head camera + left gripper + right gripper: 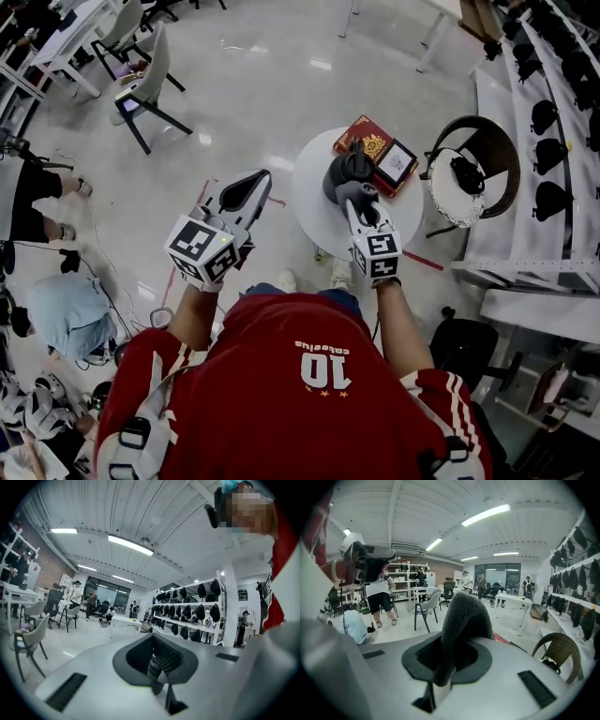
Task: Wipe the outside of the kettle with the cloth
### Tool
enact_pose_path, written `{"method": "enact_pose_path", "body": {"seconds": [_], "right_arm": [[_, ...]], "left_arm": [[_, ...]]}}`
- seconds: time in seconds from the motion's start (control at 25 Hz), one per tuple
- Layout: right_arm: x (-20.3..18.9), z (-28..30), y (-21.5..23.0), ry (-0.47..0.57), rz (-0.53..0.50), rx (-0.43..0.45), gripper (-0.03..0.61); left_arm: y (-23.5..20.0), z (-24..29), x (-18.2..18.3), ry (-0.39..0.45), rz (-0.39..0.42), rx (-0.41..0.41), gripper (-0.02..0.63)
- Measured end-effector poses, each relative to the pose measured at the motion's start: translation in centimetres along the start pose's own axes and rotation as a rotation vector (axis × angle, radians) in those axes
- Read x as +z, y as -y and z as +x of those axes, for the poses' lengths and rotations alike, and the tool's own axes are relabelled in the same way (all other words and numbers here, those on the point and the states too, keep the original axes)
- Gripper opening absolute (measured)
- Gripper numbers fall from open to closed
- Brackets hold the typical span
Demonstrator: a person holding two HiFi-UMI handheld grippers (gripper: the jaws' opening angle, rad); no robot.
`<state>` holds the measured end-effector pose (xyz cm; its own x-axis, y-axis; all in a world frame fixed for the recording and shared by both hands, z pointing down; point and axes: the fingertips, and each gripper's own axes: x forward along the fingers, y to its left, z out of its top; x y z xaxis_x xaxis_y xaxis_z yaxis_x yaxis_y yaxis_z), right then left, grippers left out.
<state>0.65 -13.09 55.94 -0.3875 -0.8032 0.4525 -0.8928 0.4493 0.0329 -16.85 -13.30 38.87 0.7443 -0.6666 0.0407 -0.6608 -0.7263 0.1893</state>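
Observation:
My right gripper [354,190] is shut on a dark grey cloth [345,171] and holds it over the round white table [314,211]. In the right gripper view the cloth [465,616] stands up out of the gripper [445,665], bunched between the jaws. My left gripper [246,187] is raised off to the table's left, over the floor. In the left gripper view the gripper [157,666] has its jaws together with nothing between them. No kettle shows in any view.
A red patterned book [366,139] and a small framed picture [396,161] lie at the table's far side. A wicker chair [476,167] stands to its right, beside white shelves [548,112] of dark bags. Chairs [145,89] and people stand to the left.

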Motion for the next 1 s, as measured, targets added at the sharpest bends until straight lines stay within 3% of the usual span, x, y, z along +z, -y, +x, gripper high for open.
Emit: {"method": "enact_pose_path", "body": {"seconds": [0.68,1.0], "right_arm": [[3.9,3.4,1.1,0.018,-0.043,0.063,0.046],[5.8,2.6,5.1,0.070,-0.045,0.037,0.046]], "left_arm": [[-2.9,-1.5,1.0,0.037,-0.026,0.125,0.008],[-2.5,1.6,1.4,0.045,-0.022,0.128,0.008]]}}
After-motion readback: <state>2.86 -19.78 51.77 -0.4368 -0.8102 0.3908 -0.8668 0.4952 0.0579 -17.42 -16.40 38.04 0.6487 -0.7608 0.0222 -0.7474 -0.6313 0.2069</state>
